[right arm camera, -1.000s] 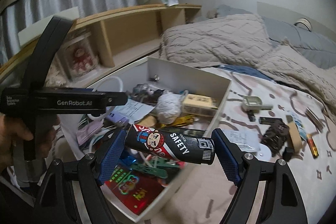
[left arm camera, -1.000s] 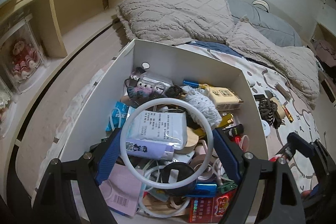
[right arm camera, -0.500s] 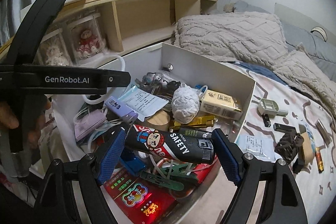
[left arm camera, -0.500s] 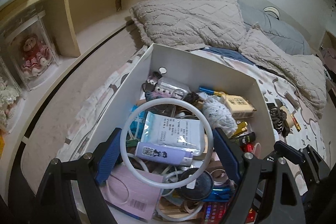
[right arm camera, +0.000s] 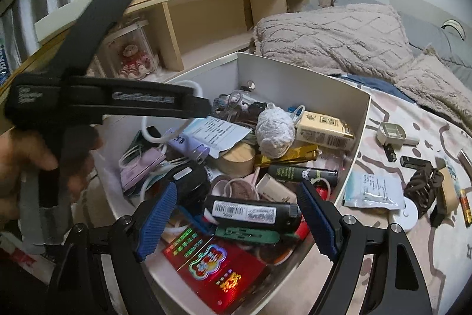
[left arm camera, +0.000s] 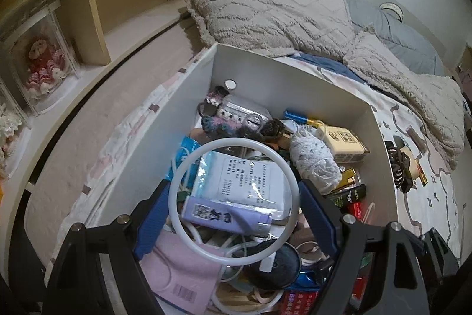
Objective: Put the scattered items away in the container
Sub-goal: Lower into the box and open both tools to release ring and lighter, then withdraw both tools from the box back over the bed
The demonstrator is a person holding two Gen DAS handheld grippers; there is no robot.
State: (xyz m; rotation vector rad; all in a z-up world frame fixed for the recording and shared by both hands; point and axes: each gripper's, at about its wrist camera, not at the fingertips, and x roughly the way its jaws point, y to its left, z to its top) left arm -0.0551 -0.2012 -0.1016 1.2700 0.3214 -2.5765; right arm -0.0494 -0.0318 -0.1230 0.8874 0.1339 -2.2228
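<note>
My left tool (left arm camera: 234, 188) is pinching a white ring (left arm camera: 233, 140) across its width, with both blue pads pressed on its rim. It hangs over the lower middle of the white box (left arm camera: 295, 84). Through the ring I see a printed packet (left arm camera: 244, 179) and a lilac tube (left arm camera: 224, 216) lying on the pile.

My right tool (right arm camera: 237, 188) stands spread over the near corner of the box (right arm camera: 295, 78). A black cylinder with a barcode (right arm camera: 250, 211) lies on the heap between the fingers. There is a clear gap at its left end. Its right end is close to the right pad, and I cannot tell whether they touch. Under it are a green clip (right arm camera: 247, 235) and a red foil packet (right arm camera: 215, 264).

The left tool's black body (right arm camera: 103, 102), held in a hand (right arm camera: 26, 161), crosses the upper left and hides that side of the box. The box is heaped nearly to the rim, with a white yarn ball (right arm camera: 274, 132) and a cream carton (right arm camera: 324, 129) towards the back.

On the bed cover (right arm camera: 413, 250) to the right there are loose items: a paper sachet (right arm camera: 373, 189), a dark hair tie (right arm camera: 421, 188) and a small white device (right arm camera: 392, 135). Pillows (right arm camera: 324, 28) lie behind.
</note>
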